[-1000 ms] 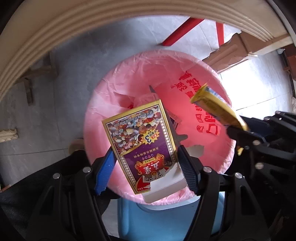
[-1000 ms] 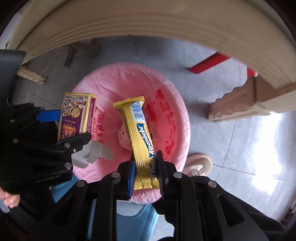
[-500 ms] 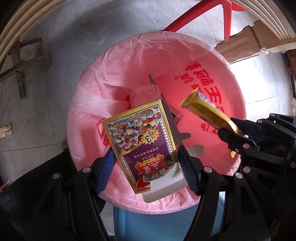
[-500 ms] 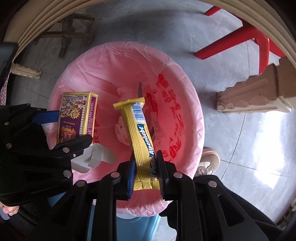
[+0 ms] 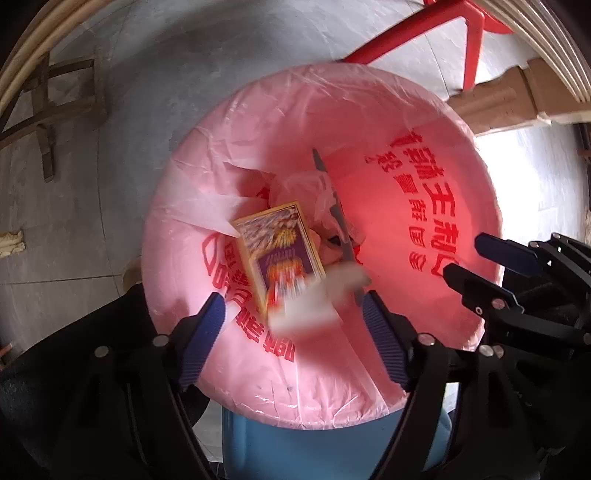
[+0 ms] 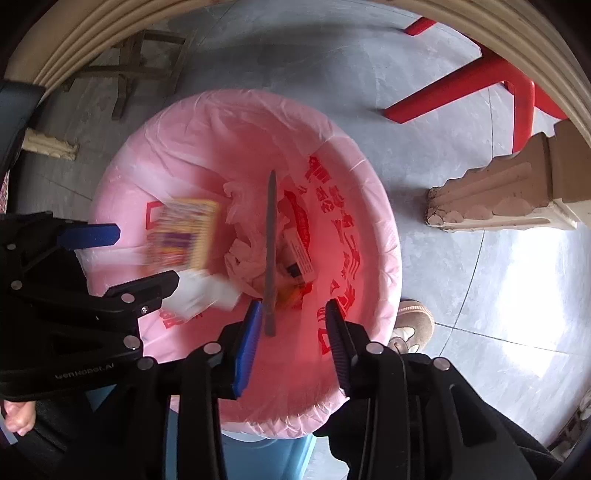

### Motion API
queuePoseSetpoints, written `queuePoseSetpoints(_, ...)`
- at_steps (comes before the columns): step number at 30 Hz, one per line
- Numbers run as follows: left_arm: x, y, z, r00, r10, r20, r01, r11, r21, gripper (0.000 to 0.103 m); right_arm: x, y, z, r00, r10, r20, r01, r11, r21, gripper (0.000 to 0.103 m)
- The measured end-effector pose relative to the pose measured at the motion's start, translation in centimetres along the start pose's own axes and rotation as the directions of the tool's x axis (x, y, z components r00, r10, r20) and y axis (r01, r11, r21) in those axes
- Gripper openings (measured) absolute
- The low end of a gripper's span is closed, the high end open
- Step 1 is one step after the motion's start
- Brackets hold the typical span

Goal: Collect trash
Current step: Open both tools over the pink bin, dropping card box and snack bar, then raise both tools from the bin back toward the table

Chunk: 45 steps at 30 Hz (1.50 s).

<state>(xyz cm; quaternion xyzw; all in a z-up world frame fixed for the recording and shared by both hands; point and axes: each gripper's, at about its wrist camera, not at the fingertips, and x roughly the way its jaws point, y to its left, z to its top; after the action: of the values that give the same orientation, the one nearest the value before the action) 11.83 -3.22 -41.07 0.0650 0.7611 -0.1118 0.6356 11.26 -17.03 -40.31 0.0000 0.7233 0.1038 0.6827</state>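
Note:
A blue bin lined with a pink bag (image 5: 424,155) (image 6: 369,206) sits below both grippers. My left gripper (image 5: 291,314) is open and empty; the purple and gold card box (image 5: 280,254) (image 6: 183,232) is falling free into the bag, blurred. My right gripper (image 6: 293,314) is open and empty above the bag; it also shows at the right of the left wrist view (image 5: 476,258). The yellow candy wrapper lies deep in the bag, barely visible (image 6: 291,291). A grey stick (image 6: 270,251) and crumpled plastic (image 6: 243,254) lie inside.
A red plastic stool (image 6: 517,92) stands on the grey floor beyond the bin. A carved table foot (image 6: 517,192) is to the right, a round table edge (image 6: 258,11) overhead. A shoe (image 6: 413,325) is beside the bin.
Both grippers have opened. The card box has left the left gripper and is dropping into the bag. The yellow wrapper has left the right gripper and fallen in.

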Motion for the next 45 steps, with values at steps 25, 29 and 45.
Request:
queuePoseSetpoints(25,-0.6,0.1,-0.4,1.000,-0.007,0.001,0.007,1.000,-0.014,0.078,-0.5,-0.3,0.1,1.000,0.004,0.014,-0.004,1.000,0.002,0.042)
queuePoseSetpoints(29,-2.2,0.0,-1.3,1.000,0.013,0.027,-0.013,1.000,0.005,0.078,-1.8,0.4,-0.6,0.999,0.025,0.028,-0.025,1.000,-0.017,0.043)
queuePoseSetpoints(45,-24.3,0.0,-4.5,0.961,0.048,0.273,-0.087,0.987,0.132,0.079,-23.0,3.0,-1.9,0.947,0.077,0.311,0.023,0.952,-0.305,0.065)
